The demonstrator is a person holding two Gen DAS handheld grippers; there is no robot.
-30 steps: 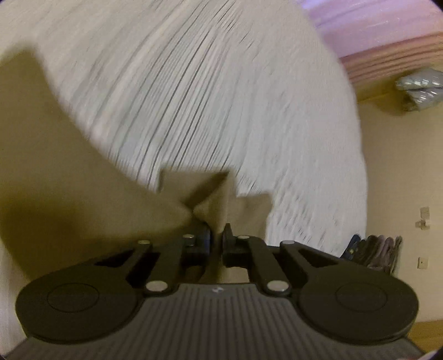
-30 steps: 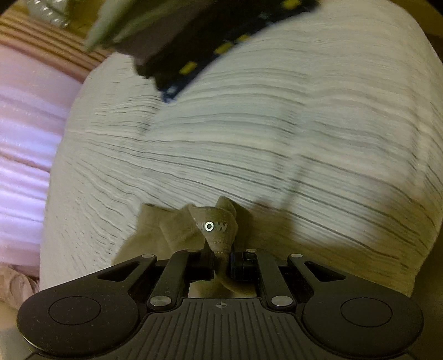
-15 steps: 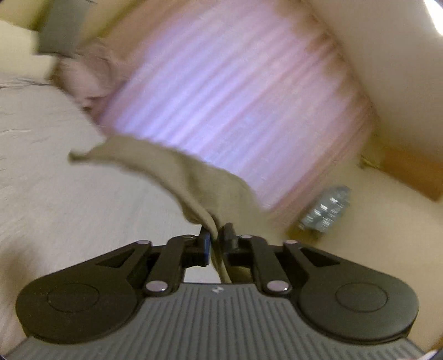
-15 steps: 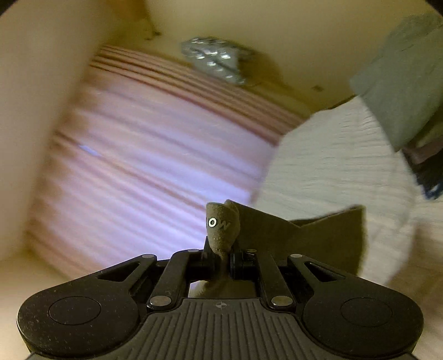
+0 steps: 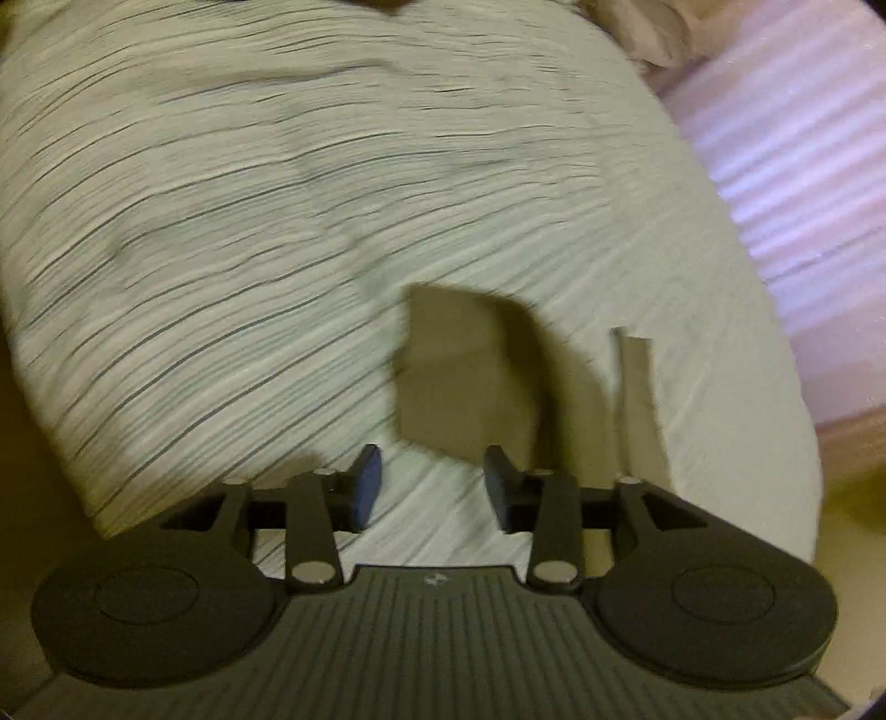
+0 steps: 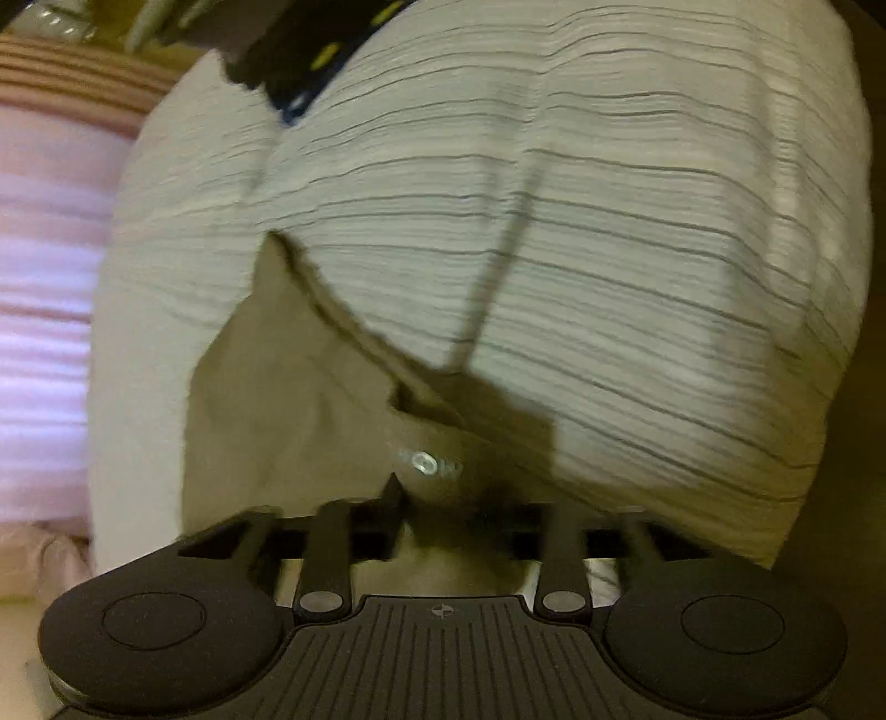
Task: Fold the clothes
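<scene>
An olive-brown garment lies on a white bed cover with thin dark stripes. In the left wrist view a part of the garment [image 5: 470,371] lies just ahead of my left gripper [image 5: 434,487], which is open and empty above the cover [image 5: 221,221]. In the right wrist view the garment [image 6: 288,399] spreads flat to the left, with a metal button [image 6: 423,462] right in front of my right gripper [image 6: 437,504]. Its jaws stand apart with the cloth between and under them. The frame is blurred.
A pink striped curtain [image 5: 803,166] hangs beyond the bed's right edge in the left wrist view and shows in the right wrist view at the left [image 6: 39,277]. A dark garment with yellow marks [image 6: 310,50] lies at the far end of the bed.
Both grippers swung the garment up through the air and back down onto the bed. Both jaws, shut on the cloth before, now stand open.
</scene>
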